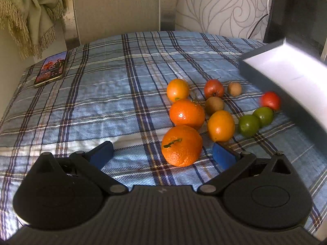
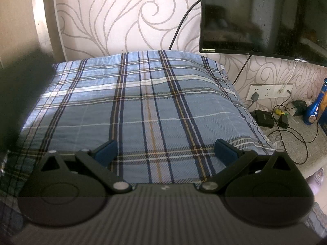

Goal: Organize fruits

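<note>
Your left gripper [image 1: 162, 153] has its jaws spread wide, nothing between the blue pads [image 1: 102, 154], and it sits low over the plaid cloth [image 1: 114, 94]. Just ahead of it, at 12 o'clock and nearer the right pad, lies the nearest orange [image 1: 181, 146] with a green stem on top. Beyond it, at 1 o'clock, a second orange [image 1: 187, 114] touches it, and a smaller yellow-orange fruit [image 1: 177, 89] sits behind that. To the right of these are another yellow-orange fruit [image 1: 221, 125], a brown kiwi [image 1: 214, 105], a red apple [image 1: 214, 88] and a small second kiwi [image 1: 234, 88]. At 2 o'clock, two green fruits [image 1: 256, 120] lie touching, with a red tomato-like fruit [image 1: 270, 100] just behind them. Past those, a dark box with a white inside [image 1: 286, 69] hangs tilted and blurred at the right edge. Far off at 10 o'clock, a phone [image 1: 51, 68] lies on the cloth.

Your right gripper [image 2: 165, 152] is likewise opened wide and holds nothing, over bare plaid. At 9 o'clock a dark blurred shape [image 2: 22, 94] fills the left edge. At 2 o'clock is a monitor [image 2: 263, 16], and at 3 o'clock a blue bottle [image 2: 315, 106].
</note>
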Tool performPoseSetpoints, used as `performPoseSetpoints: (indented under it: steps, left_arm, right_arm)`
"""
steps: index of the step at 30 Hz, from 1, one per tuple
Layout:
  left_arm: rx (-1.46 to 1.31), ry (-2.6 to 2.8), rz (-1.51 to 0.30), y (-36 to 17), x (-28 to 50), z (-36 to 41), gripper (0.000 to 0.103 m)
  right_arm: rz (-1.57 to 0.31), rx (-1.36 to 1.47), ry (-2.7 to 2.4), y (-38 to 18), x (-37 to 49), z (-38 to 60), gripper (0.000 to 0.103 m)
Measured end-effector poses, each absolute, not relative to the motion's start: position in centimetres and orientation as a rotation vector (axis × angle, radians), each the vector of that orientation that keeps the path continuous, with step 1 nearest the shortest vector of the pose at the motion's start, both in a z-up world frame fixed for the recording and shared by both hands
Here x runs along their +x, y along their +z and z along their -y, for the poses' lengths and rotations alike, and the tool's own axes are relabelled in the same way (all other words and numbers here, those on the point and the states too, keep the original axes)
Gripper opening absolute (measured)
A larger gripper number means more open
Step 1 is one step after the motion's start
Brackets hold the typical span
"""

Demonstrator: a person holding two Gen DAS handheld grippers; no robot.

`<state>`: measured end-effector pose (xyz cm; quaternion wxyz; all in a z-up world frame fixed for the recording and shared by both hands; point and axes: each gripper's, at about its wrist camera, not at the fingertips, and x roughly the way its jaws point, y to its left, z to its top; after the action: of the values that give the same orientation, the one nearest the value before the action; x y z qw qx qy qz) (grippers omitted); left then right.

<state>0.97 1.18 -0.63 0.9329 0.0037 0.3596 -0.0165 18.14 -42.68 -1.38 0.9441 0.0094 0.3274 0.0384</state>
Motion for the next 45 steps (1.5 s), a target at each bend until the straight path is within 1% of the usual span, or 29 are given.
performPoseSetpoints:
  steps: [30,35,39,41,44,45]
  left_arm:
    - [0.006,0.012,-0.742,-0.8,1.2,-0.6,0.103]
    - [0.007,0.012,-0.742,-0.8,1.2,-0.6,0.103]
    - [0.007,0.013,-0.742,-0.8,1.1,-0.5,0.103]
    - [0.007,0.015,-0.742,-0.8,1.1,-0.5,0.103]
    - [0.007,0.023,-0.746,-0.8,1.1,-0.4,0.103]
    - [0.009,0.026,-0.749,-0.8,1.2,-0.4,0.103]
  right_arm:
    - [-0.67,0.033,0.052,-1.4,18.4,43.1,0.103]
    - [-0.736,0.05,0.037,-0.8,16.8,43.5,0.103]
    - [-0.78,0.019,0.021,-0.2,13.8,43.5,0.103]
    - [-0.738,-0.009,-0.046,1.2,11.2,42.9,0.103]
    - [-0.605,-0.06,-0.043,4.6,6.8,40.3,0.103]
    - [-0.535,-0.078,-0.038,6.0,5.0,39.0,0.103]
